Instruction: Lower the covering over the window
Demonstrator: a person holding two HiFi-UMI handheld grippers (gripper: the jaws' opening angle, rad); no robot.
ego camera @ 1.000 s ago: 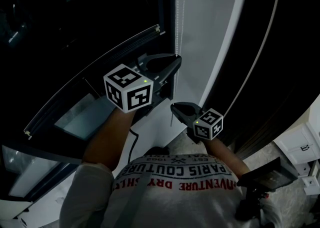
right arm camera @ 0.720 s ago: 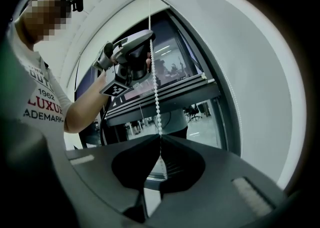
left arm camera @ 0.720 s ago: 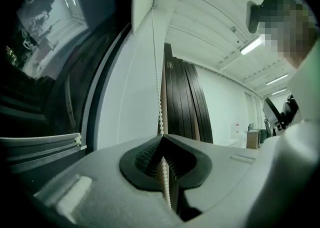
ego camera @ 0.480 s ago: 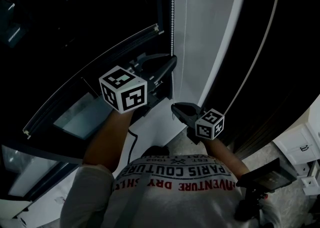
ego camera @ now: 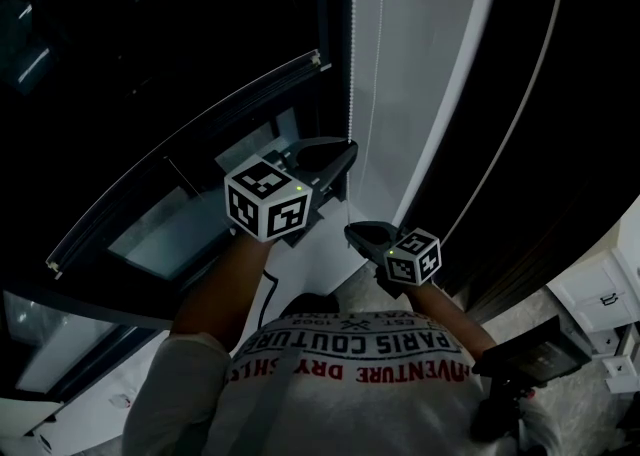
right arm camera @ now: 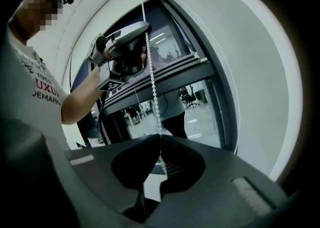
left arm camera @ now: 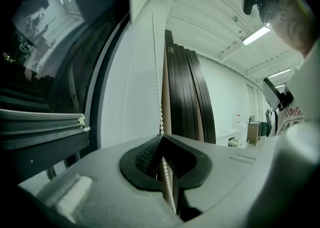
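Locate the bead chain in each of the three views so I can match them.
Head view: bead chain hangs from top centre into the left gripper.
Left gripper view: it drops down the centre, pinched between the fingers.
Right gripper view: it runs from the left gripper above into the right gripper.
Shared landmark: the left gripper, clamped on the chain.

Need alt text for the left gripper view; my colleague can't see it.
The left gripper is shut on a white bead chain that runs straight up along a white frame. A dark window fills the picture's left, dark panels stand at its right.
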